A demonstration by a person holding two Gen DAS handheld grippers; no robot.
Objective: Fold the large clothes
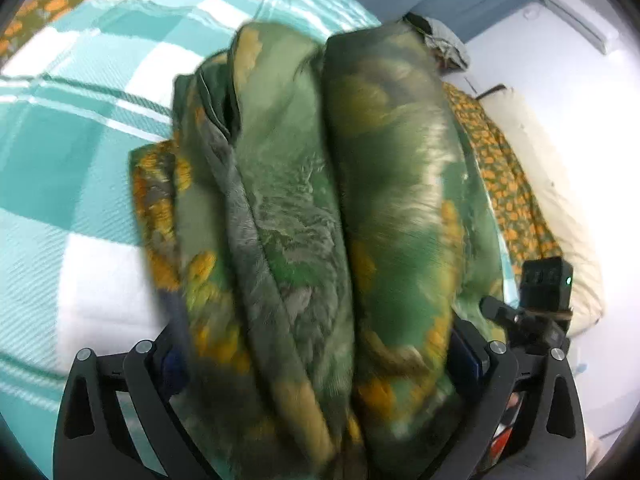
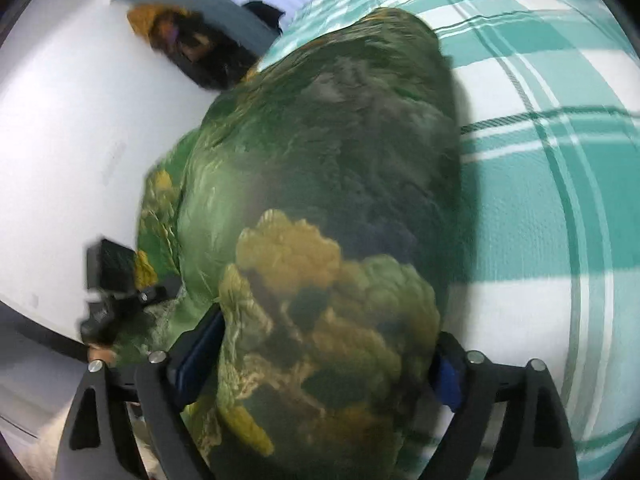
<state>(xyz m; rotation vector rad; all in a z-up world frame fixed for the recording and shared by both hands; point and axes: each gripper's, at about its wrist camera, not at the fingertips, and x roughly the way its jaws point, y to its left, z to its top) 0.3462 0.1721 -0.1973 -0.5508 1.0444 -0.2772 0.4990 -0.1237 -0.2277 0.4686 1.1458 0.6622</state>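
A large green cloth with orange and yellow flowers is bunched in thick folds over the teal-and-white checked bed cover. My left gripper is shut on a thick fold of it, the cloth filling the gap between the blue pads. My right gripper is shut on another bundle of the same cloth, which hangs forward over the bed cover. The right gripper shows at the right edge of the left wrist view. The left gripper shows at the left of the right wrist view.
An orange-flowered sheet and a cream pillow lie along the bed's right edge by a white wall. A dark pile of clothes lies at the far end of the bed. A grey cloth lies beyond the bundle.
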